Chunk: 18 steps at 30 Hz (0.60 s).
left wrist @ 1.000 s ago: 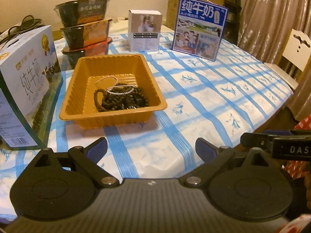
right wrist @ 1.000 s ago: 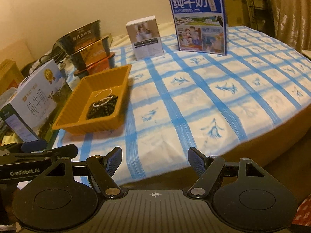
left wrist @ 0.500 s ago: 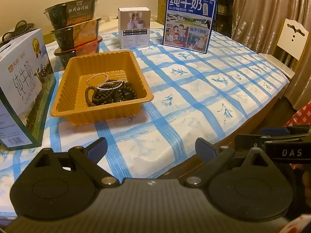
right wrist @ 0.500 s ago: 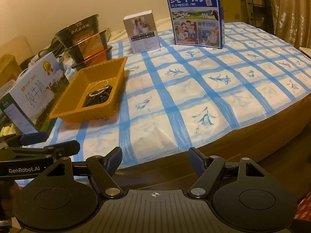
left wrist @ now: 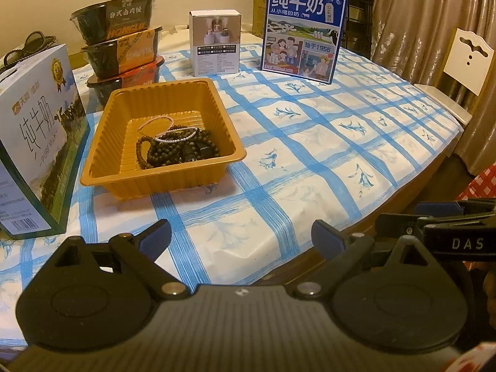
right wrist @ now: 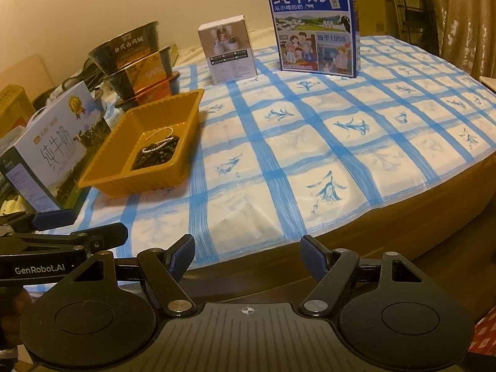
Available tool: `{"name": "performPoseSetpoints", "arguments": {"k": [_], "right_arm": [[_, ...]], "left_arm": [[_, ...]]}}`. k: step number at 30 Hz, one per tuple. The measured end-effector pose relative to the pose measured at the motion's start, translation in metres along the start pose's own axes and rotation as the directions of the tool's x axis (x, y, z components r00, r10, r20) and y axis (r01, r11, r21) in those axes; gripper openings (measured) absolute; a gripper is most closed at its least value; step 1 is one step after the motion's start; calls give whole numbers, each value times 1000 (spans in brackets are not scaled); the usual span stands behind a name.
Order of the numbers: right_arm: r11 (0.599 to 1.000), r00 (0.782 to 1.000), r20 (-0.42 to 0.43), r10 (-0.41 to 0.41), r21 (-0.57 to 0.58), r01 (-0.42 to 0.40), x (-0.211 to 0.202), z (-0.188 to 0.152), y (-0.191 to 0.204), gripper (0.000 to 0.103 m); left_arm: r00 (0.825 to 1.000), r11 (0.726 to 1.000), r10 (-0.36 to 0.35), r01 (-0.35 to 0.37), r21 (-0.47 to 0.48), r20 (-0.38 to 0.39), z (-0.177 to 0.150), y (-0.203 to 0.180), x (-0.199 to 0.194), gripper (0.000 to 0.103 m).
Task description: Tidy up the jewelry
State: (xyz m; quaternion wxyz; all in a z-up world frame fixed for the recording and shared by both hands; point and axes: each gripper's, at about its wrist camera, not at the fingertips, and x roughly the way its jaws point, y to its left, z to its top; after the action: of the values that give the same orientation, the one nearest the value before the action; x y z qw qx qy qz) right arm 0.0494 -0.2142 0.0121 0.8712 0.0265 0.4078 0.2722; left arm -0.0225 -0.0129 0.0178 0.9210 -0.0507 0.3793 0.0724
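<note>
An orange plastic tray [left wrist: 114, 173] [right wrist: 102, 183] sits on the left part of the blue-checked tablecloth. Inside it lie dark bead bracelets [left wrist: 176, 152] [right wrist: 156, 156], a white pearl strand [left wrist: 176, 136] [right wrist: 156, 146] and a thin pink loop [left wrist: 155, 122]. My left gripper [left wrist: 241, 237] hangs open near the table's front edge, short of the tray, with nothing between its fingers. My right gripper [right wrist: 248, 255] is open too, held just off the front edge over the wooden side. Each gripper shows at the side of the other's view.
A white milk carton [left wrist: 34, 142] [right wrist: 52, 155] stands left of the tray. Stacked food bowls [left wrist: 121, 43] [right wrist: 139, 62], a small white box [left wrist: 215, 42] [right wrist: 229, 49] and a blue milk box [left wrist: 303, 31] [right wrist: 313, 24] line the back. A white chair [left wrist: 465, 59] and curtains are at right.
Both grippers have pulled back from the table toward its front edge and stayed open. The tray and its jewelry have not moved.
</note>
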Motion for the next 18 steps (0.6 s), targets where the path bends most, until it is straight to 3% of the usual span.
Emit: {"name": "performPoseSetpoints", "arguments": {"k": [18], "right_arm": [[1000, 1000, 1, -2, -4, 2, 1, 1, 0, 74]], "left_arm": [[1000, 1000, -3, 3, 0, 4, 0, -1, 0, 96]]}}
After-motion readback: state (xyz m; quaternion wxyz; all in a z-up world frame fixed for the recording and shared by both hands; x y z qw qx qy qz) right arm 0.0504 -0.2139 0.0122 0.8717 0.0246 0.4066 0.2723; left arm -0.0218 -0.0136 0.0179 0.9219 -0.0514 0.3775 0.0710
